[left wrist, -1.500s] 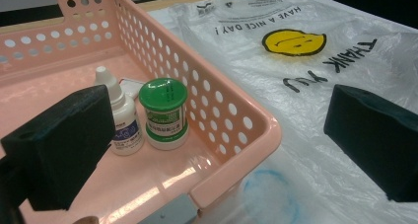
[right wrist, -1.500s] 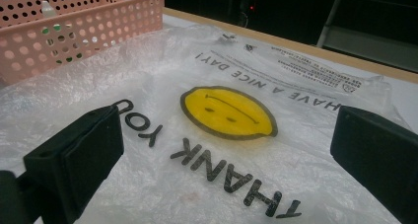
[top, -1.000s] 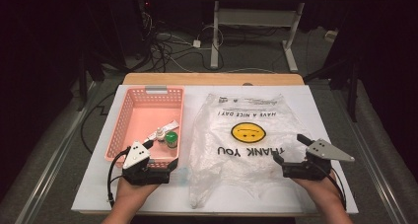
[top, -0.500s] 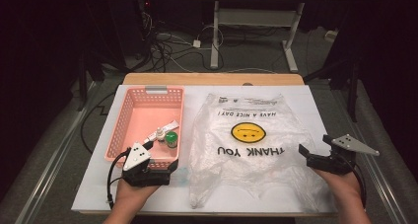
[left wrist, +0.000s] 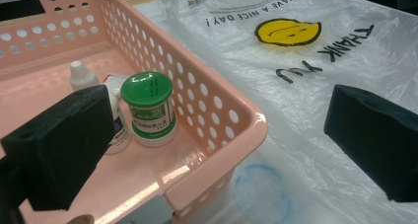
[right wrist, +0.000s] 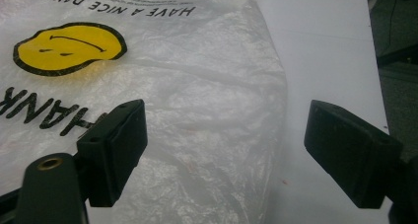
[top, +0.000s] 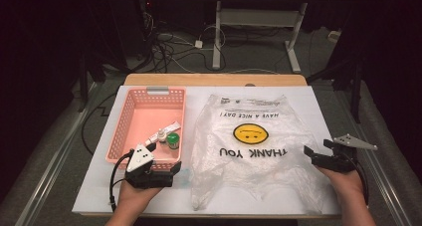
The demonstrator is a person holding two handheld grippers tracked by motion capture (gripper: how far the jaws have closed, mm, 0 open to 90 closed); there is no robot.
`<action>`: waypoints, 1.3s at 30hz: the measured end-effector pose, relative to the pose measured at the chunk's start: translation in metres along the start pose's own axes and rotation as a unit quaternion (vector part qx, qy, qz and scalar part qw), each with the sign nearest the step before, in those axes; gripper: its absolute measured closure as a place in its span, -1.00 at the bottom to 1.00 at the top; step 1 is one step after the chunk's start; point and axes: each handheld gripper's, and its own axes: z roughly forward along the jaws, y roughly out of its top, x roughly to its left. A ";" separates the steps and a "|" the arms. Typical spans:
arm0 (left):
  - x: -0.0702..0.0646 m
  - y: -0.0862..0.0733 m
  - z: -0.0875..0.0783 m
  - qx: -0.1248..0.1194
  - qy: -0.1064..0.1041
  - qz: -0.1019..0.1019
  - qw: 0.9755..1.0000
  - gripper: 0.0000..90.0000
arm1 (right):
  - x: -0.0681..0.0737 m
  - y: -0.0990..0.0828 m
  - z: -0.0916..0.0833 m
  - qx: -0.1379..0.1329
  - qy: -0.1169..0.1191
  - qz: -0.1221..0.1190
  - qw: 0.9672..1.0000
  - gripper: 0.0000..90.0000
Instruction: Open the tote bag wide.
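Note:
A clear plastic bag (top: 254, 151) printed with a yellow smiley and "THANK YOU" lies flat mid-table. Left of it stands a pink basket (top: 149, 92) holding a green-lidded jar (top: 172, 140), a white dropper bottle (top: 161, 136) and a white tube (top: 166, 128). My left gripper (top: 169, 167) rests open at the basket's near right corner; in its own view the jaws straddle that corner (left wrist: 231, 135), with the jar (left wrist: 149, 110) just ahead. My right gripper (top: 314, 152) hovers low at the bag's right edge (right wrist: 197, 86). Its jaws have just been closing but still stand apart, pressing on nothing.
A white sheet (top: 338, 116) covers the wooden tabletop, with a bare strip right of the bag. The table's right edge (top: 366, 166) is close to my right hand. Cables and desk legs (top: 219, 32) lie on the dark floor beyond.
My right gripper has moved outward to the right, from over the bag to its right edge, sunk a little, and its jaws have narrowed. The left gripper has stayed put.

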 end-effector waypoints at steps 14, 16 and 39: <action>-0.005 -0.009 -0.007 -0.004 0.007 0.000 1.000 -1.00 | -0.020 0.016 0.028 0.016 0.021 0.023 0.999 -0.33; -0.005 -0.009 -0.005 -0.001 0.005 -0.002 1.000 -1.00 | -0.024 0.023 0.037 0.018 0.014 0.019 1.000 -0.34; -0.007 -0.021 -0.019 -0.006 0.032 -0.014 0.999 -1.00 | -0.034 0.032 0.074 0.077 0.027 0.001 0.997 0.47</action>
